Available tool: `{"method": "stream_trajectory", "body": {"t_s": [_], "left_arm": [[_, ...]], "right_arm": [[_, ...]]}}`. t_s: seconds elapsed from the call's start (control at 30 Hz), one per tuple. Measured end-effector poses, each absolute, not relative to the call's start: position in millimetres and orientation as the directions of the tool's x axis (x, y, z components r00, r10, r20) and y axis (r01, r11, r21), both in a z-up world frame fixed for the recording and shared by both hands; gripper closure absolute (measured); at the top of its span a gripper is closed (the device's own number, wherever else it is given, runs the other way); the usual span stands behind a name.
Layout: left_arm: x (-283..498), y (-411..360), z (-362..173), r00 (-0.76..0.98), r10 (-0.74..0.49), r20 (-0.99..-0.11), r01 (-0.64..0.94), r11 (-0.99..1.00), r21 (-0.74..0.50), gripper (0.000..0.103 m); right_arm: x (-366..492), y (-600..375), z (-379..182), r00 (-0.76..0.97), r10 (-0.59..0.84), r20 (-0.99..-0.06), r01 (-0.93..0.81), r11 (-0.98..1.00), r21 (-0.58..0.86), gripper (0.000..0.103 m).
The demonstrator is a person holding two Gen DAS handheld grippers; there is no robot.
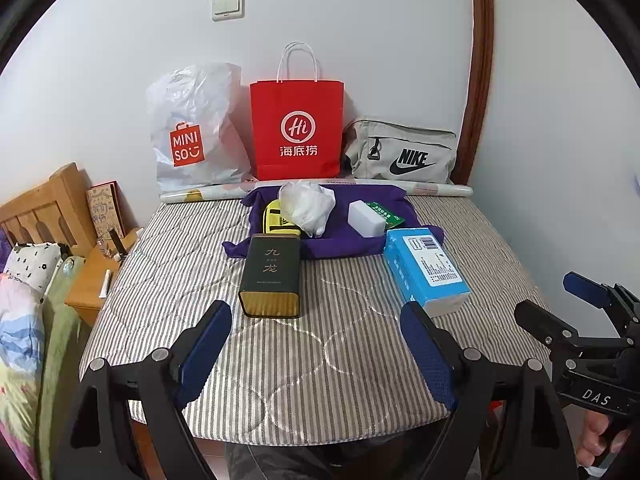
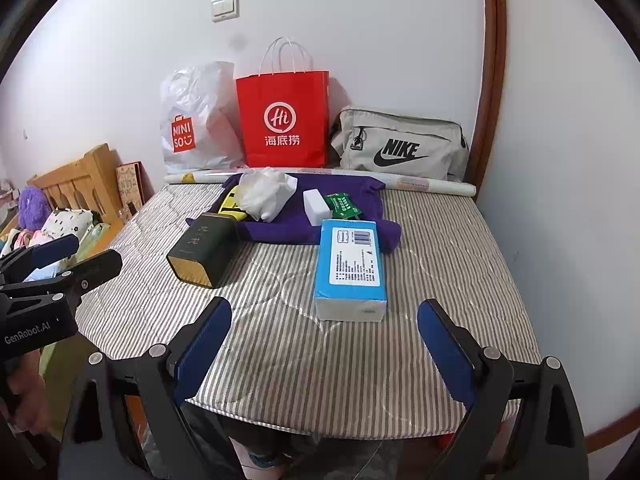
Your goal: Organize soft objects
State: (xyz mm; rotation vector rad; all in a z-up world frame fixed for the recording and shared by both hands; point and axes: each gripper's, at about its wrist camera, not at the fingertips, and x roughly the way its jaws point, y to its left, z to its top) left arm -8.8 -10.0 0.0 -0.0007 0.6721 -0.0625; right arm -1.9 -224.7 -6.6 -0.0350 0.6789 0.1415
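Observation:
A purple cloth [image 1: 344,240] [image 2: 344,188] lies spread on the striped mattress. On it sit a crumpled white plastic bag [image 1: 308,206] [image 2: 264,192], a yellow pouch [image 1: 276,220], a white block [image 1: 366,218] [image 2: 317,202] and a green packet [image 1: 386,212] [image 2: 342,206]. A blue tissue pack [image 1: 424,268] [image 2: 352,264] and a dark tin [image 1: 272,276] [image 2: 204,250] lie in front. My left gripper [image 1: 320,360] and right gripper [image 2: 324,356] are open and empty above the mattress's near edge.
A Miniso bag [image 1: 192,132], a red paper bag [image 1: 296,128] and a grey Nike bag [image 1: 404,152] stand against the wall behind a paper roll [image 1: 200,196]. A wooden headboard [image 1: 44,204], nightstand and bedding are at the left. A wall is at the right.

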Motion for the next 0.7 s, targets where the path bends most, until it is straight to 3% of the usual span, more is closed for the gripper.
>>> {"method": "stream_trajectory", "body": {"t_s": [0.7], "left_arm": [[-15.5, -10.0, 4.2, 0.786, -0.053, -0.617, 0.054, 0.998, -0.017, 0.017]], "right_arm": [[-9.2, -223.3, -3.6, 0.777, 0.117, -0.618, -0.136, 0.991, 0.016, 0.010]]}}
